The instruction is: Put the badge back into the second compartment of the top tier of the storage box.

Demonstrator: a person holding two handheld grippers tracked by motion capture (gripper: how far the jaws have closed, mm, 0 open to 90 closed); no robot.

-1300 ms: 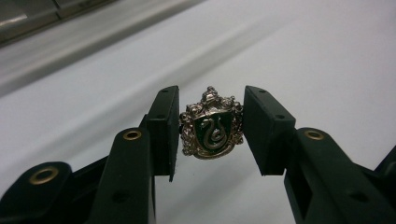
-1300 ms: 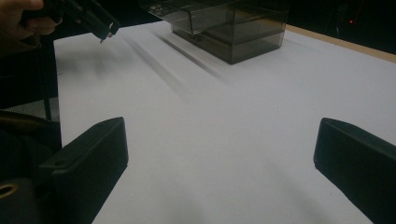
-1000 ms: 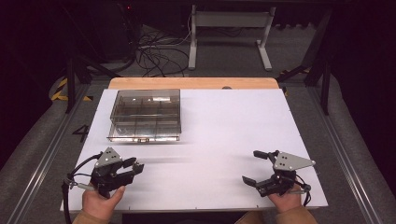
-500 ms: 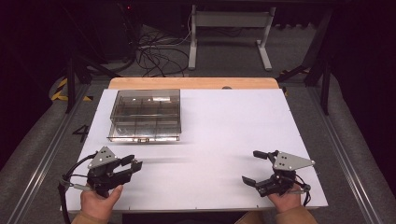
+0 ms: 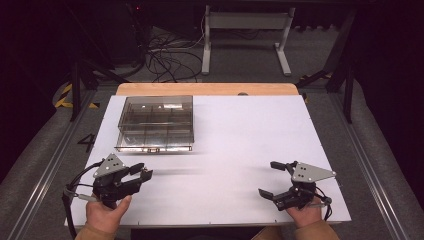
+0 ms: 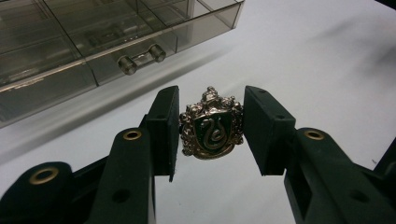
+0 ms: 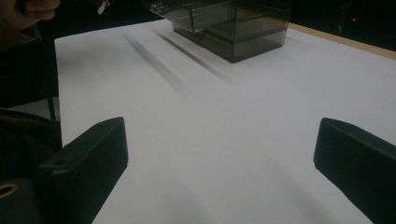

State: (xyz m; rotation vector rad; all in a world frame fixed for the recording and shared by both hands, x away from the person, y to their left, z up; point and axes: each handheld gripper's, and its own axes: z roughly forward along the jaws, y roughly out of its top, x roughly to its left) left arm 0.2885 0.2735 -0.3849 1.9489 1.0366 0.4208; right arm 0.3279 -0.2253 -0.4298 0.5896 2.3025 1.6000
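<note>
- At the table's near left corner, the left gripper (image 5: 141,173) has slid slightly toward the person since a second ago, pinching a crest badge (image 6: 212,125) between its pads.
- The smoky drawer box (image 5: 156,123) sits beyond it, drawer handle (image 6: 138,58) facing the badge; stowing it probably comes next.
- The right gripper (image 5: 274,179) stays spread wide, holding nothing, near right.
</note>
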